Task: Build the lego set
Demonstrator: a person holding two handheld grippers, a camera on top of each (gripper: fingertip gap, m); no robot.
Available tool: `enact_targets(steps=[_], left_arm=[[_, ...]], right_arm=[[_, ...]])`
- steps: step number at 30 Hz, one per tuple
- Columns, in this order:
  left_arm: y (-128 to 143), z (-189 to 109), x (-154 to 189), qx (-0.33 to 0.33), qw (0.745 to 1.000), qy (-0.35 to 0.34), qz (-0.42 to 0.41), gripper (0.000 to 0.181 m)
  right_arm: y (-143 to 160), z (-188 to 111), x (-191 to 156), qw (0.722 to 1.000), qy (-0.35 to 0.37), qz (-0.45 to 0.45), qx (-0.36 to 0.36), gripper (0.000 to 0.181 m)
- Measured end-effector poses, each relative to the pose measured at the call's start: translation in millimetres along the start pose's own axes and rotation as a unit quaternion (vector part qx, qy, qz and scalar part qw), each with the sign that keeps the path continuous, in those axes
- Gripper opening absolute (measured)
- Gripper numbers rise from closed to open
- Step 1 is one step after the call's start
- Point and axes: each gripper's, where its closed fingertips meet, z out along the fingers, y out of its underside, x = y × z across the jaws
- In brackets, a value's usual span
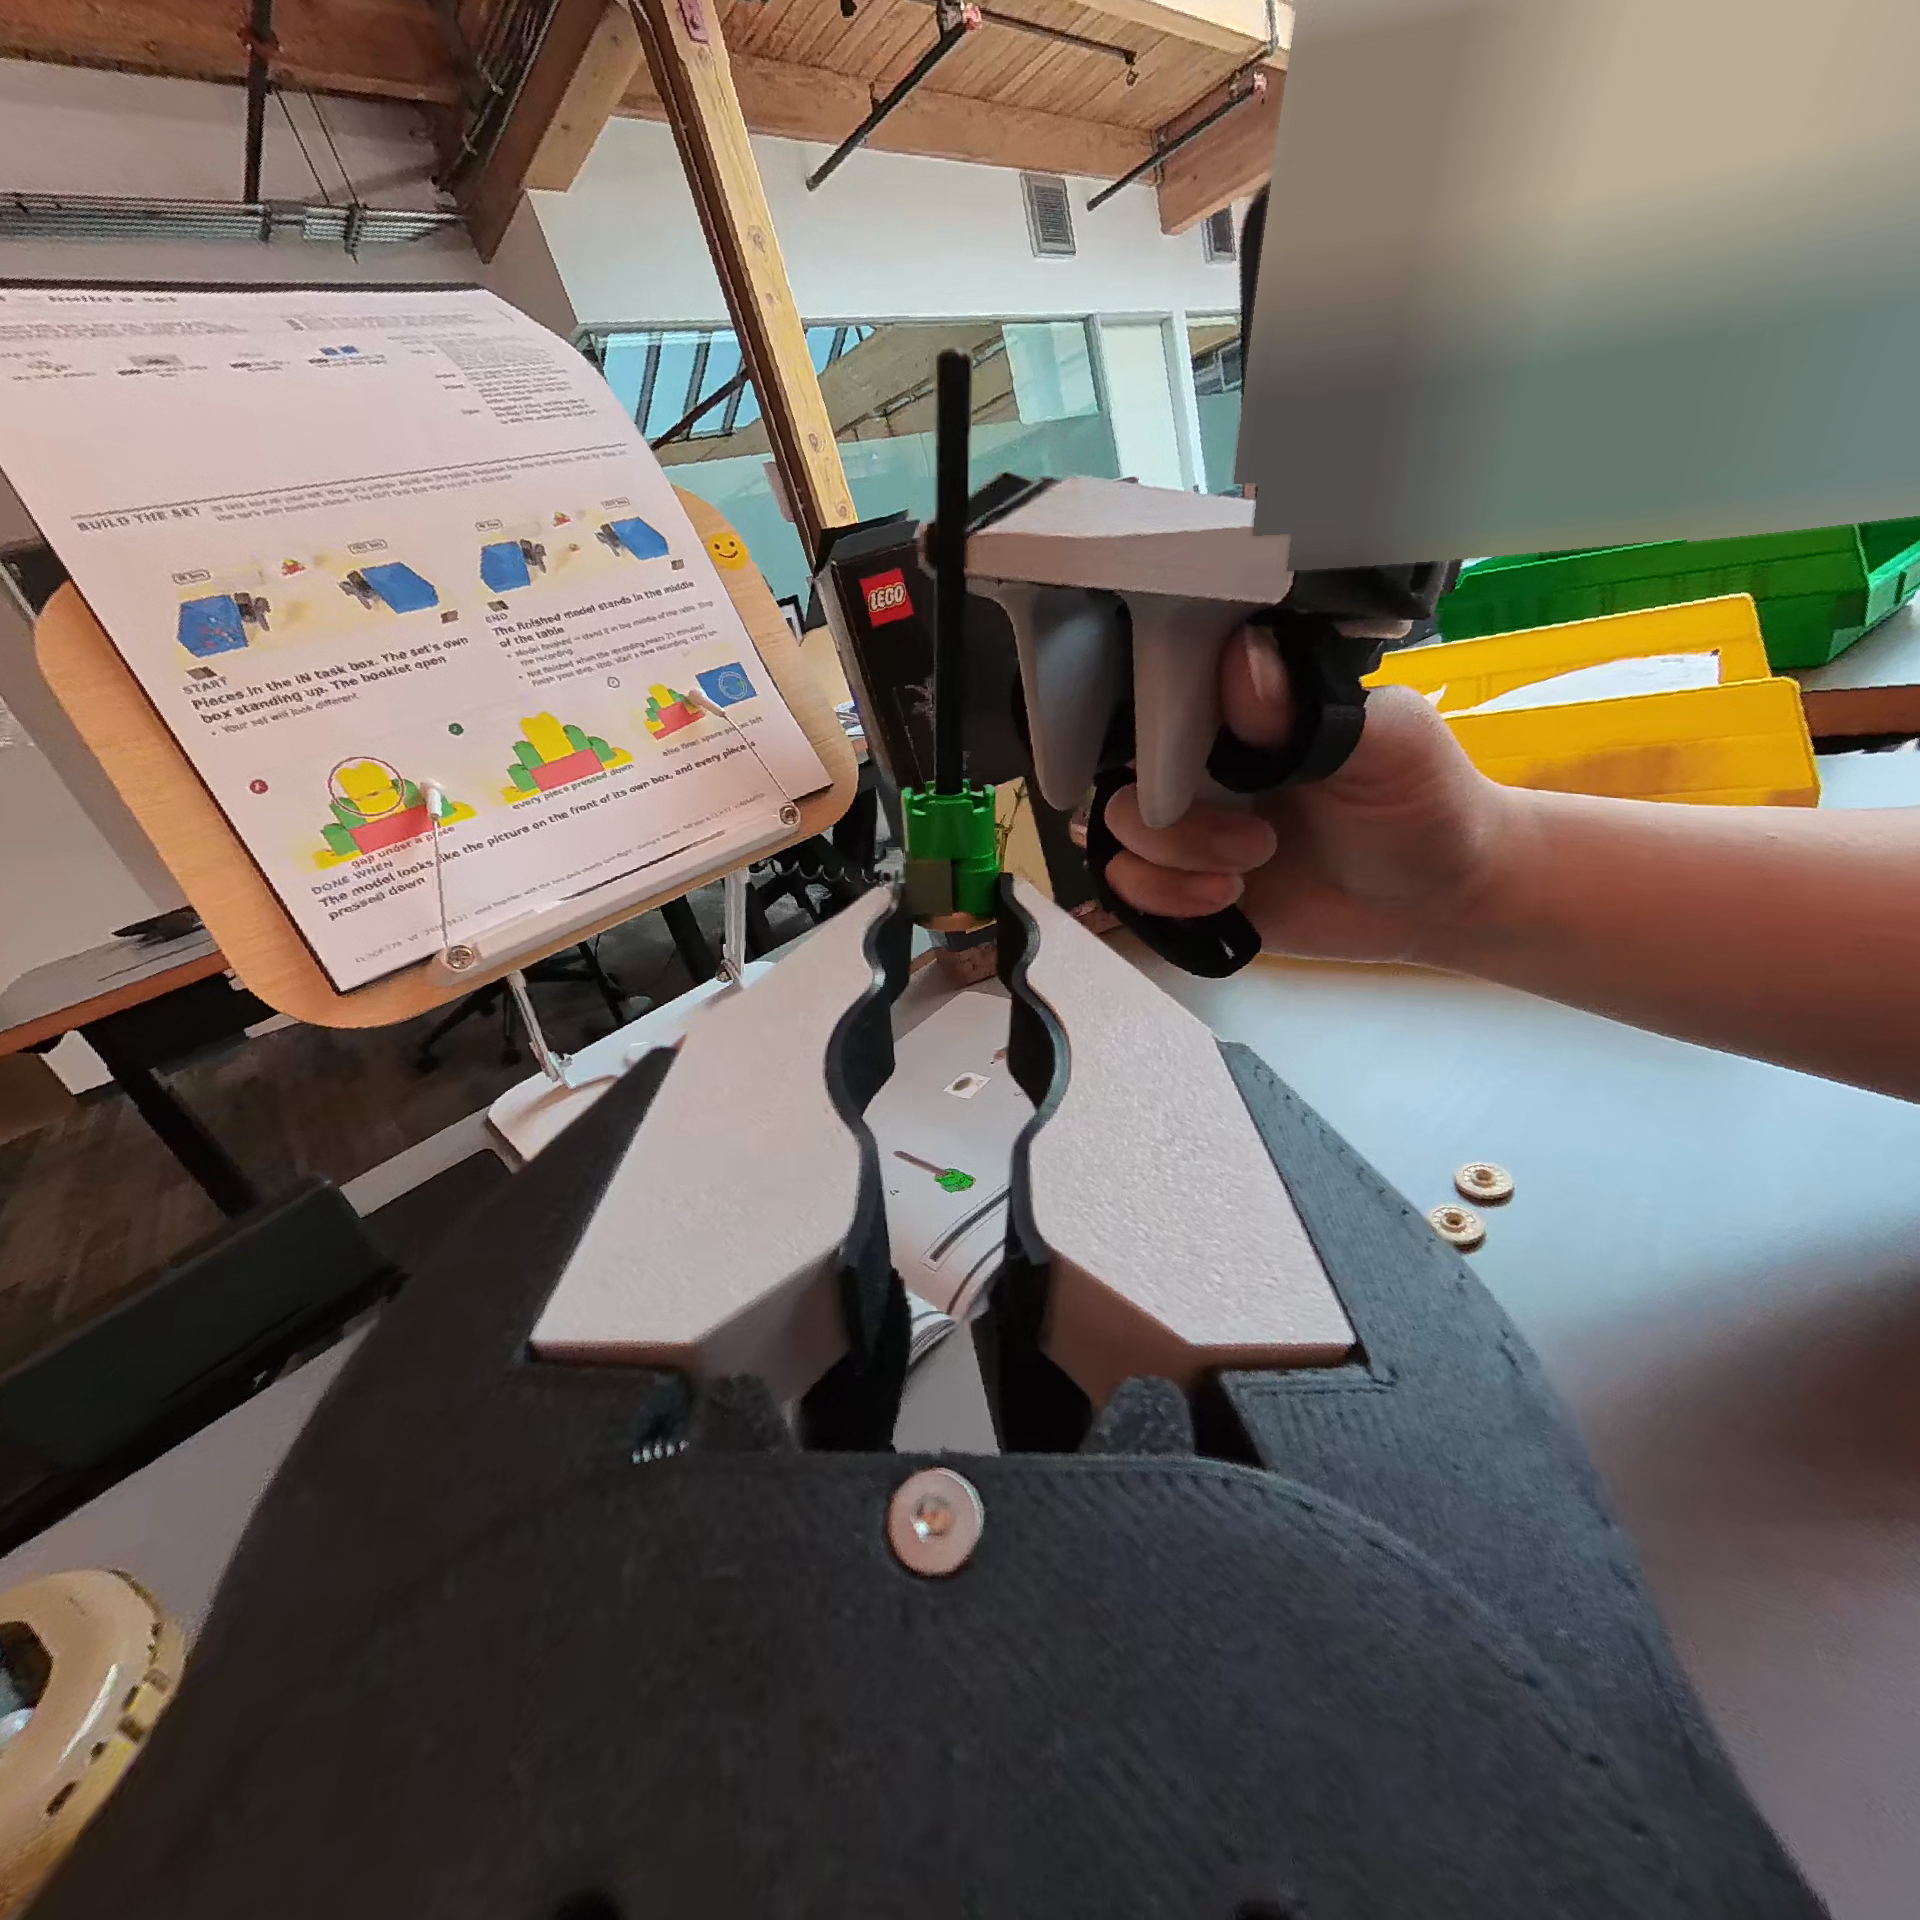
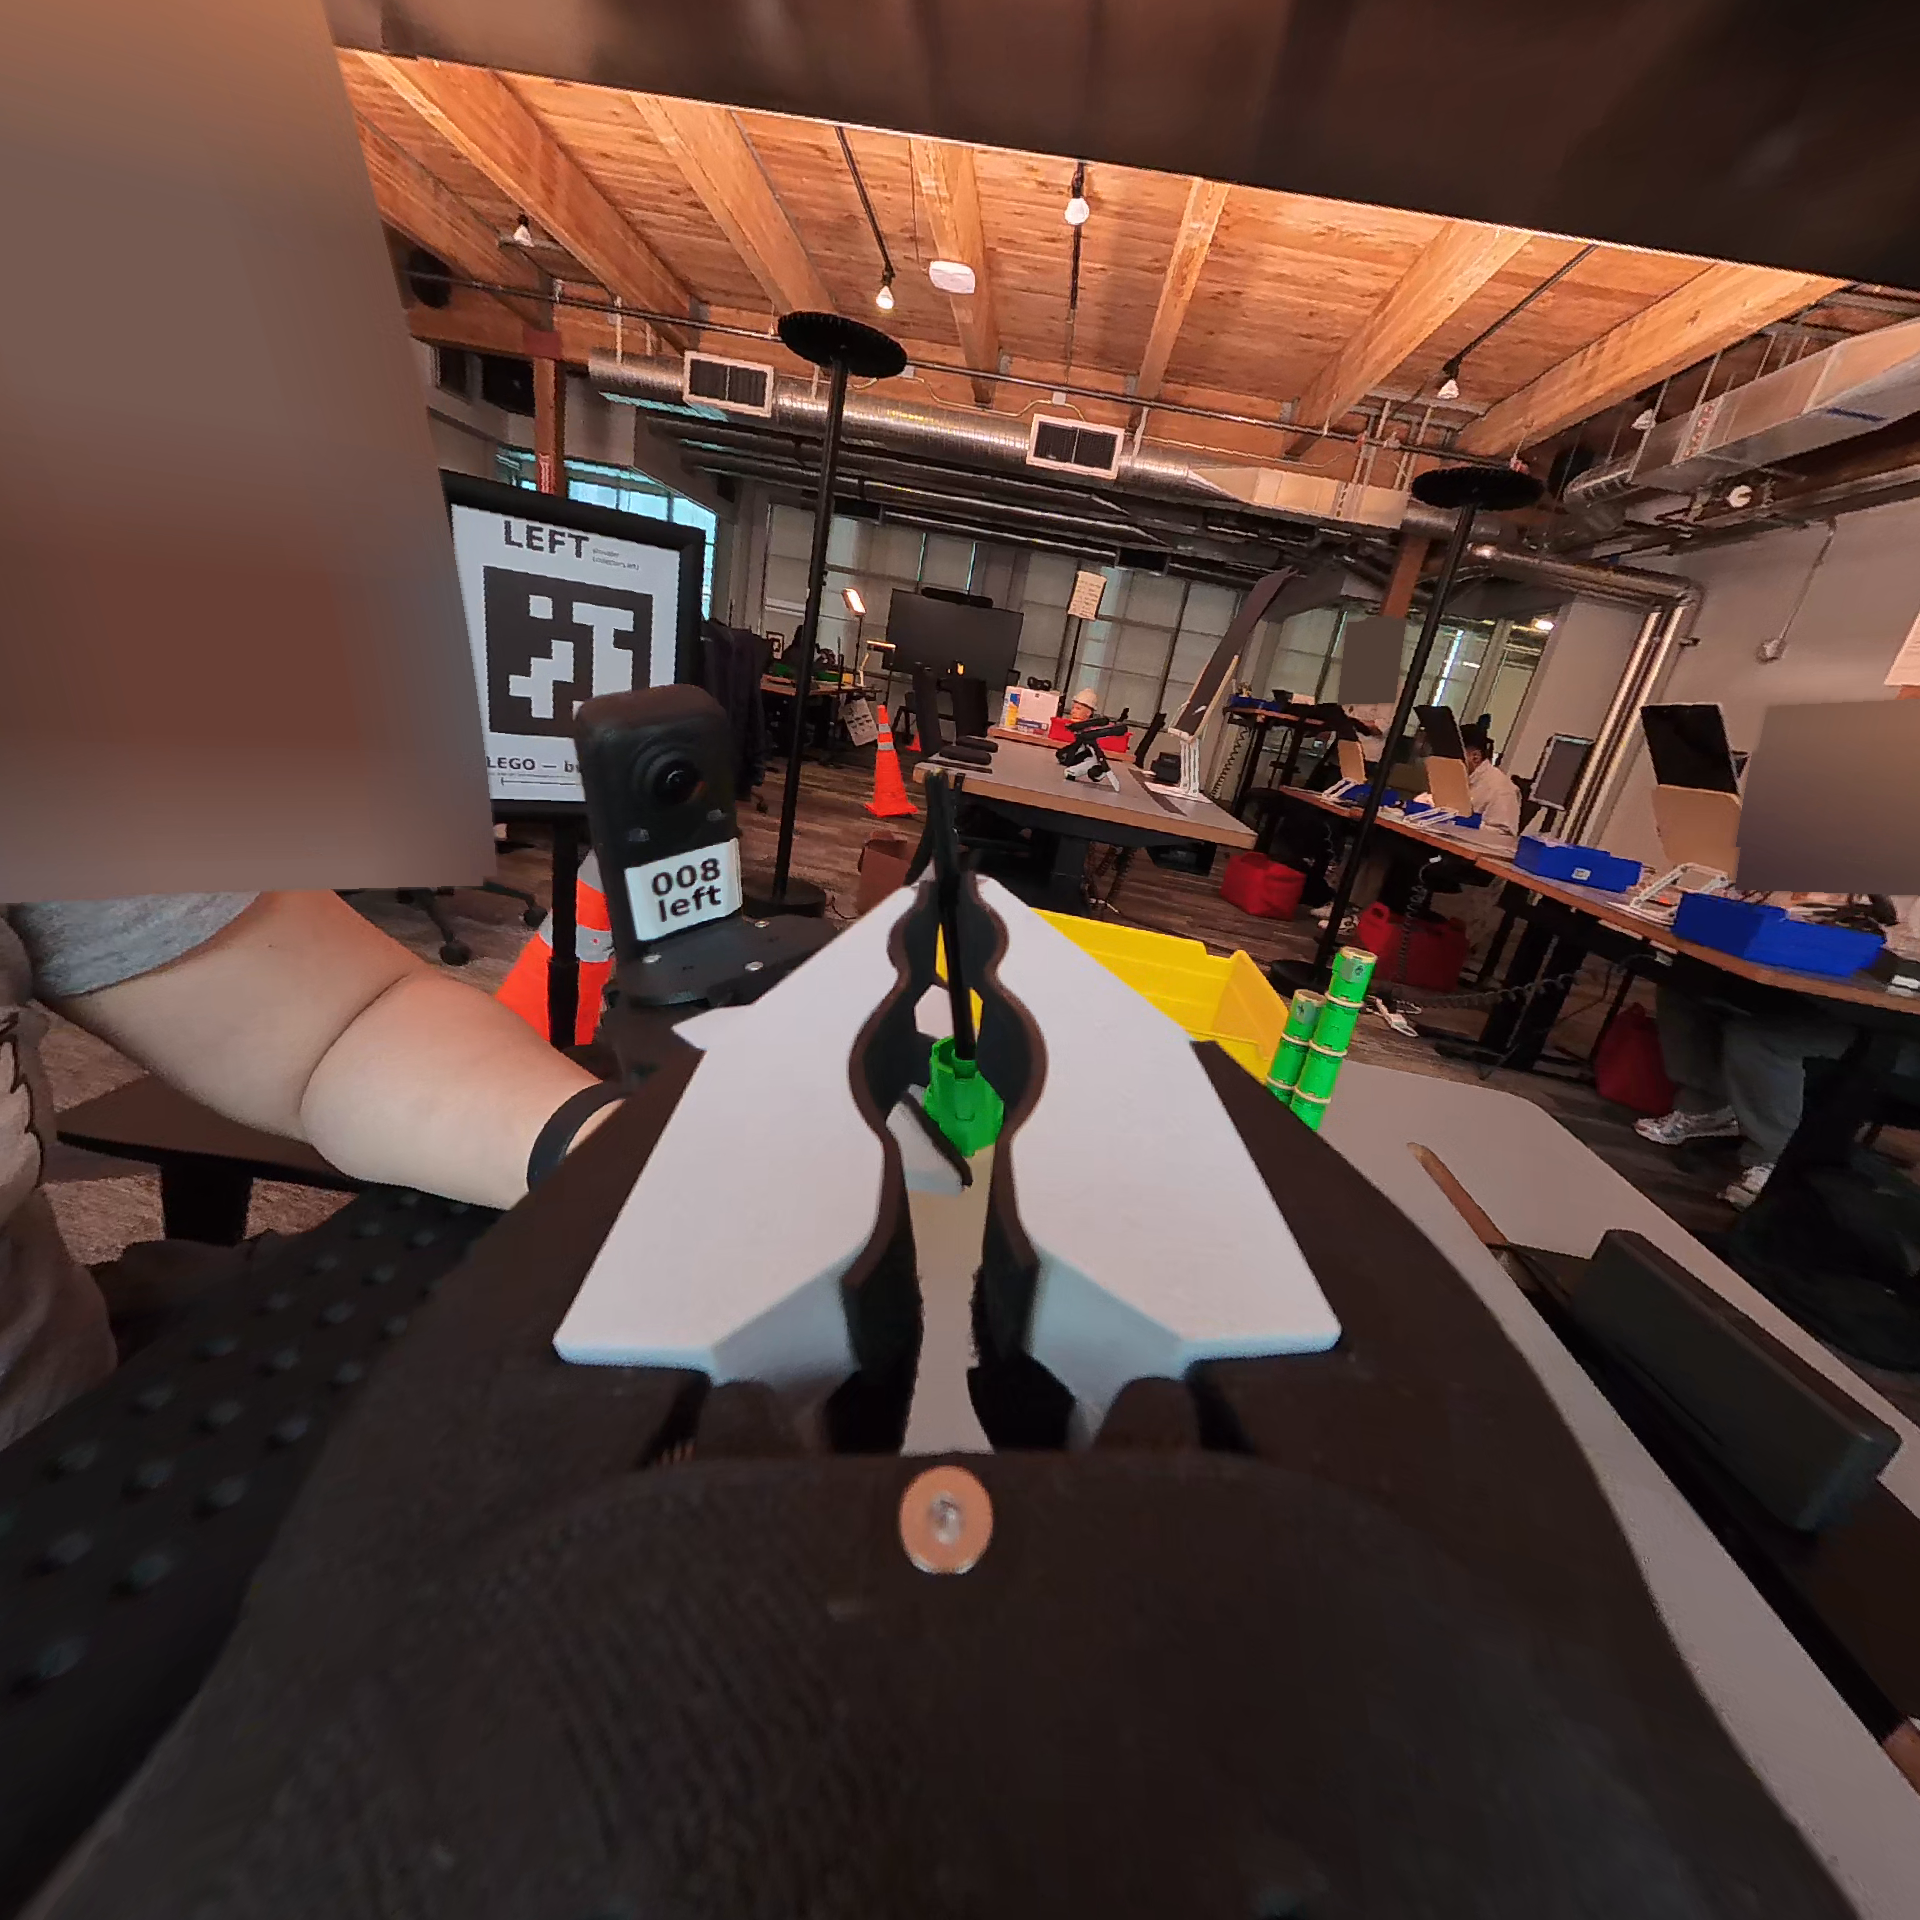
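Left gripper (image 1: 948, 914) pinches green lego stack (image 1: 948, 842) above the desk (image 1: 1455, 1091); right gripper (image 2: 951, 914) clamps its black rod (image 2: 948, 914). Push rod straight down, keep stack steady.

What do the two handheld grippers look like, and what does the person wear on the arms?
Each gripper, left gripper and right gripper, has two pale, angular fingers with wavy black inner pads on a textured black body fixed by one silver screw. The right one has a grey handle with black finger loops. A black wristband and short grey sleeve show.
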Motion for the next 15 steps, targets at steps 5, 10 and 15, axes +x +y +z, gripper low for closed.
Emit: enact_targets(steps=[5, 10, 15], left_arm=[[2.9, 0.5, -0.2, -0.011, 1.000, 0.007, -0.010, 0.014], [6.3, 1.0, -0.4, -0.022, 0.999, 0.016, -0.027, 0.014], [12.9, 2.5, -1.8, -0.038, 0.998, 0.022, -0.043, 0.014]], right_arm=[[3.4, 1.7, 1.2, 1.000, -0.001, 0.015, -0.001, 0.003], [6.6, 0.4, 4.4, 1.000, 0.004, 0.022, -0.003, 0.002], [12.7, -2.0, 13.5, 0.999, 0.021, 0.039, -0.013, 0.002]])
